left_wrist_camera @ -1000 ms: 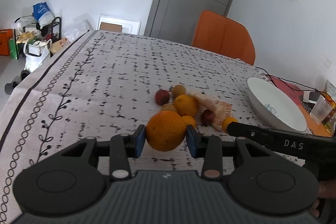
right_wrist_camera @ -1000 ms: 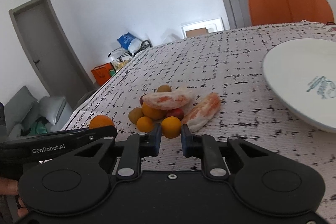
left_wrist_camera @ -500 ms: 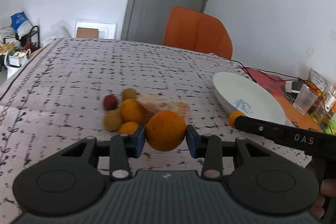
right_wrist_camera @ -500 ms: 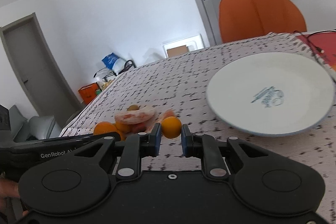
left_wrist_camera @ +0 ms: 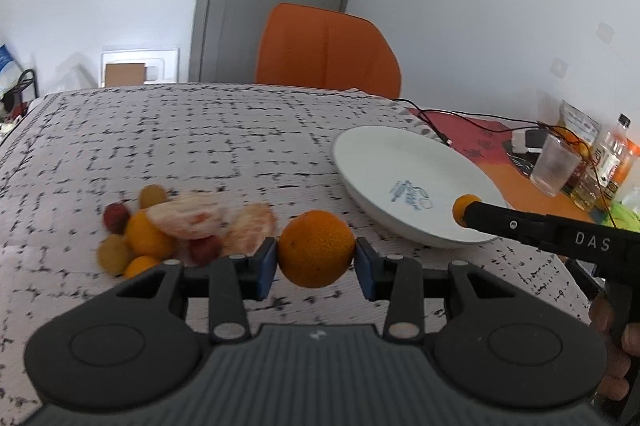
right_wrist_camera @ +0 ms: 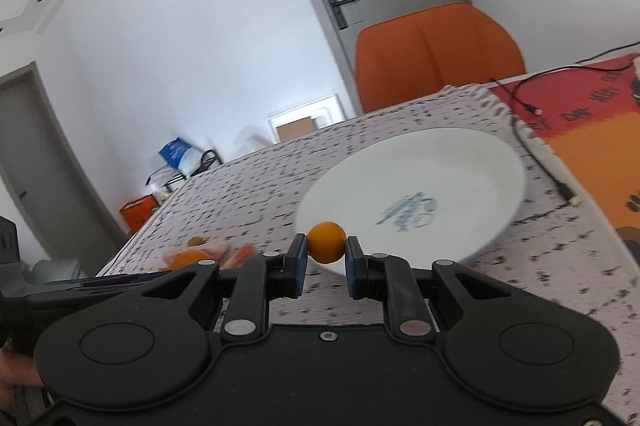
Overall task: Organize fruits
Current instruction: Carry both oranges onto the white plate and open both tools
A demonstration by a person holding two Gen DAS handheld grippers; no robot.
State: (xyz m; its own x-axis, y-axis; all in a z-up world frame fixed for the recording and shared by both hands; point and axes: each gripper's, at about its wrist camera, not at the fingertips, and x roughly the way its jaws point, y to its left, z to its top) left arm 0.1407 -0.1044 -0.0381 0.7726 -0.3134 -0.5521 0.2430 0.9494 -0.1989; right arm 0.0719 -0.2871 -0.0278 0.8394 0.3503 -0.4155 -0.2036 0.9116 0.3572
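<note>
Left gripper (left_wrist_camera: 316,258): blue pads closed on a large orange (left_wrist_camera: 316,253), one pad on each side; the fruit hangs clear above the tablecloth.
Right gripper (right_wrist_camera: 326,258): jaws drawn in tight on a small orange fruit (right_wrist_camera: 326,241), pinched between the pad tips.
Small orange fruit, position: at the near rim of the white plate (right_wrist_camera: 460,162) in the right wrist view; in the left wrist view it shows at the tip of the right gripper, in front of the plate's right part. Whether it touches the plate cannot be told.
White plate: on the tablecloth toward the right side of the table, blue mark in its middle, no fruit lying in it.
Remaining fruit (left_wrist_camera: 160,230): a pile on the tablecloth left of the left gripper; round orange and yellowish pieces, two small red ones, and two peeled citrus pieces. The picture is blurred here.
Tablecloth (left_wrist_camera: 200,138): pale with black broken lines, covering most of the table.
Orange chair (left_wrist_camera: 328,50): at the far edge of the table, with a grey door behind it.
Right end of table: a black cable, a clear cup (left_wrist_camera: 554,164) and bottles, well apart from the fruit pile.
Person: fingers (left_wrist_camera: 616,350) visible on the right gripper's handle.
</note>
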